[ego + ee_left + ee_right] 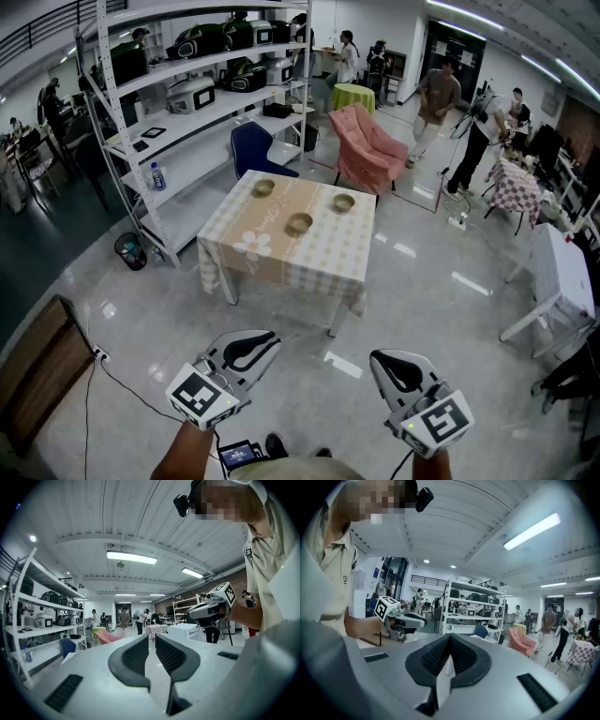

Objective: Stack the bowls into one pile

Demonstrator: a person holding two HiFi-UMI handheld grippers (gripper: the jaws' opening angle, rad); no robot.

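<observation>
Three small brownish bowls stand apart on a table with a checked cloth (328, 262), far ahead in the head view: one at the back left (262, 187), one in the middle (299, 223), one at the back right (343, 202). Both grippers are held low and near my body, well short of the table. The left gripper (248, 352) (150, 637) has a narrow gap between its jaws and holds nothing. The right gripper (398, 370) (450, 637) has its jaws pressed together, empty. Each gripper view shows the other gripper, the ceiling and the room, but no bowls.
A white shelving rack (187, 94) with appliances stands left of the table, with a blue chair (255, 148) and a pink armchair (367, 145) behind it. A white table (562, 272) is at the right and a wooden panel (42, 366) at the near left. Several people stand at the back.
</observation>
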